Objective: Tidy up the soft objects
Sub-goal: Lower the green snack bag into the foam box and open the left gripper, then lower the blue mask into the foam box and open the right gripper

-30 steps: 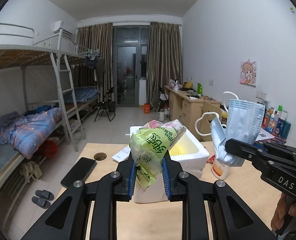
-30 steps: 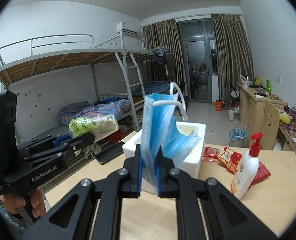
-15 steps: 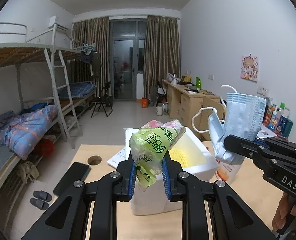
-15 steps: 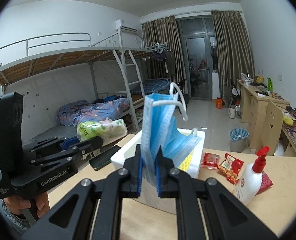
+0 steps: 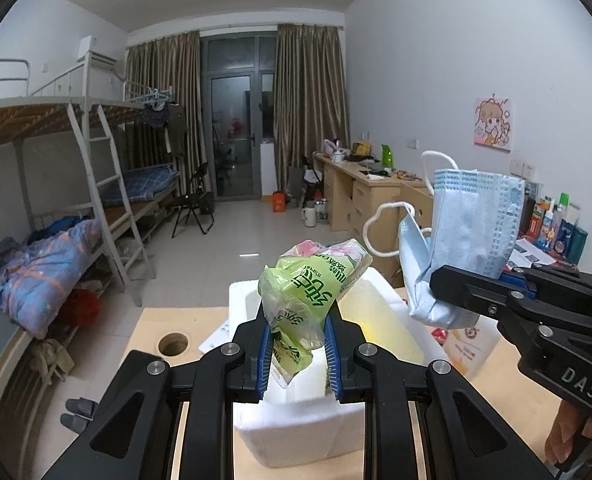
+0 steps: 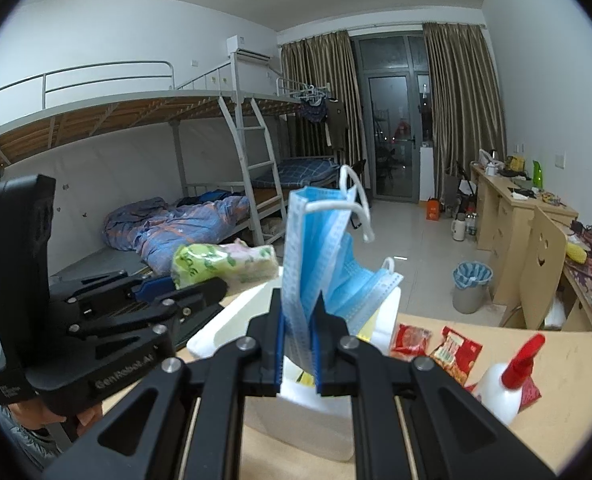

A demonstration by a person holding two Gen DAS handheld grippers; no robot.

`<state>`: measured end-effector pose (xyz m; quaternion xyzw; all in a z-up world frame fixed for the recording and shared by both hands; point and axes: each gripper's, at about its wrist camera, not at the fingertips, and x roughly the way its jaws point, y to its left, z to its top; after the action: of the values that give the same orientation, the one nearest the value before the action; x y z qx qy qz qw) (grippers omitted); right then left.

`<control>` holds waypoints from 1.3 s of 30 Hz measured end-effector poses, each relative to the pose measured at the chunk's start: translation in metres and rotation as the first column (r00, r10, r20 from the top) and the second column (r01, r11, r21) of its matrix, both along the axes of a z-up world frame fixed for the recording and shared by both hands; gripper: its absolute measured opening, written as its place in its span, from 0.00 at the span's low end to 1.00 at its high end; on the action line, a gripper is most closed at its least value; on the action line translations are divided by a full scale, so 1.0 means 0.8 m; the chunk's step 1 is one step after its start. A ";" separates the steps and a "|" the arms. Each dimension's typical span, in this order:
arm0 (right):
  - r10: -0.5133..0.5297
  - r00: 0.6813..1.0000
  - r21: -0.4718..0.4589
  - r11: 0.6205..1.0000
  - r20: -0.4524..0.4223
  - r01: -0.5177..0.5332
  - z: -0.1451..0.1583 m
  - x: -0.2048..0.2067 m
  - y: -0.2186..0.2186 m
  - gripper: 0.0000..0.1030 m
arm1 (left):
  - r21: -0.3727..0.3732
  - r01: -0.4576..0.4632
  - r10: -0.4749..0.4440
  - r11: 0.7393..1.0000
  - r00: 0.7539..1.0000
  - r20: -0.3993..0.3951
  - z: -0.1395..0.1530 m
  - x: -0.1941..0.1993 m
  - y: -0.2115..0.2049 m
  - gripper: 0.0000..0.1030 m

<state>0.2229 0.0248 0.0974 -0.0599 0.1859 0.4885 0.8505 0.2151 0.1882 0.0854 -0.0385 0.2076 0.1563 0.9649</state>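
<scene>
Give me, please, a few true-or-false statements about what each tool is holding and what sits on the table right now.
1. The left tool is shut on a green tissue pack. True.
2. The right tool holds a phone. False: it is shut on blue face masks.
3. A white foam box sits on the table, open at the top. True.
4. The tissue pack already lies inside the foam box. False: it is held up in the tool, above the box's near edge.
5. A white bottle with a red pump stands on the table near red snack packets. True.
</scene>
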 end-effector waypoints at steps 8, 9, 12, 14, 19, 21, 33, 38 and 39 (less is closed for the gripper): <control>-0.009 1.000 -0.022 1.000 -0.008 0.009 -0.005 0.026 0.011 0.14 | -0.008 0.004 -0.005 1.000 0.999 -0.033 -0.014 0.037 0.011 0.24; -0.010 1.000 -0.025 1.000 -0.010 0.009 -0.005 0.028 0.012 0.14 | -0.012 0.008 -0.009 1.000 0.999 -0.043 -0.017 0.043 0.012 0.24; -0.015 1.000 -0.028 1.000 -0.011 0.015 -0.007 0.035 0.014 0.14 | -0.014 0.000 -0.001 1.000 0.998 -0.063 -0.022 0.056 0.018 0.24; -0.018 1.000 -0.033 0.999 -0.008 0.017 -0.008 0.038 0.014 0.14 | -0.024 0.002 -0.003 1.000 0.997 -0.080 -0.028 0.065 0.023 0.24; -0.031 0.999 -0.038 0.999 -0.024 0.030 -0.011 0.047 0.013 0.14 | -0.043 0.016 -0.022 0.999 0.993 -0.120 -0.040 0.089 0.028 0.24; -0.034 0.999 -0.043 0.999 -0.031 0.033 -0.012 0.048 0.012 0.14 | -0.054 0.019 -0.026 0.998 0.991 -0.129 -0.044 0.093 0.030 0.24; -0.044 0.999 -0.049 0.998 -0.030 0.042 -0.005 0.055 0.018 0.14 | 0.011 0.012 -0.011 1.000 0.993 -0.120 -0.052 0.094 0.022 0.90; -0.042 0.999 -0.049 0.998 -0.025 0.041 -0.005 0.052 0.020 0.14 | 0.036 -0.023 0.027 0.999 0.994 -0.105 -0.049 0.086 0.019 0.93; -0.041 0.999 -0.051 0.998 -0.025 0.039 -0.006 0.052 0.021 0.14 | 0.033 -0.035 0.038 0.999 0.994 -0.103 -0.049 0.084 0.018 0.93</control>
<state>0.2641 0.0416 0.0927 -0.0713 0.2101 0.4673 0.8558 0.2825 0.2028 0.0463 -0.0189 0.2539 0.1789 0.9503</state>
